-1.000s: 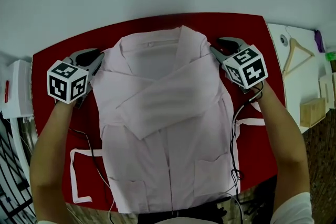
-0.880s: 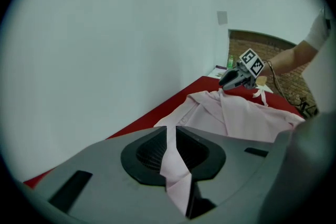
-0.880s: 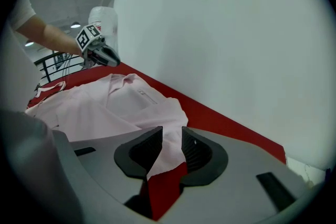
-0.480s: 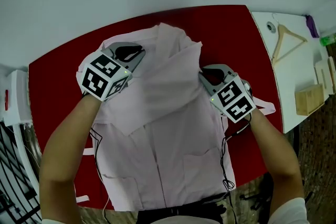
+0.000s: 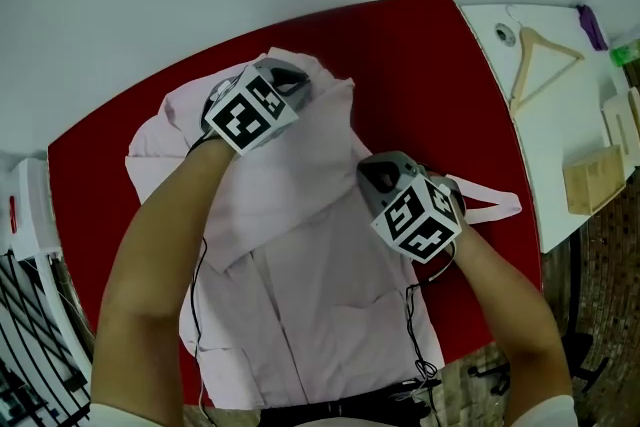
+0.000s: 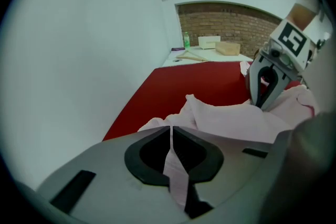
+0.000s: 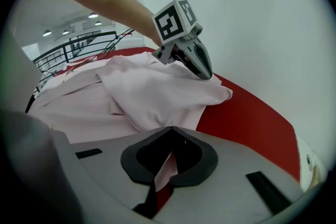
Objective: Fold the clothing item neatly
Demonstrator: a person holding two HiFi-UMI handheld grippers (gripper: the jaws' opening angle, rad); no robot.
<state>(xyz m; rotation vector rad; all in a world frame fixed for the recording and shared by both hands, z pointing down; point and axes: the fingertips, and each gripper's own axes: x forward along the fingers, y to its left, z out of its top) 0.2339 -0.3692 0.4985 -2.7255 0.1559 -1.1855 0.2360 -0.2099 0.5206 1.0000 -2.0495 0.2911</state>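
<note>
The red table [image 5: 420, 55] is carrying the whole job, and the pink shirt [image 5: 320, 305] is lying front-up along the table's middle, its hem reaching the table's near edge. The fold is looking early to midway. Cloth is already lying slantwise across the chest, seemingly a sleeve laid in, while the lower half with its pockets is still resting flat and unfolded. The top of the shirt is rising off the table toward its far edge in a loose, rumpled peak, so the present step is probably a lengthwise or top-down fold that is only starting.

The left gripper [image 5: 296, 81] is standing over the table's far-middle part. Its jaws have just been closing and are now pinching a thin edge of the pink cloth. The right gripper [image 5: 374, 171] is working nearer the table's right end. Its jaws have likewise just been closing, and a strip of the shirt's side edge is sitting nipped between them.

What is remaining, by this reading, is carrying the raised part over, squaring the edges and halving the body. A pale strap [image 5: 492, 206] is trailing loose toward the table's right end.
</note>
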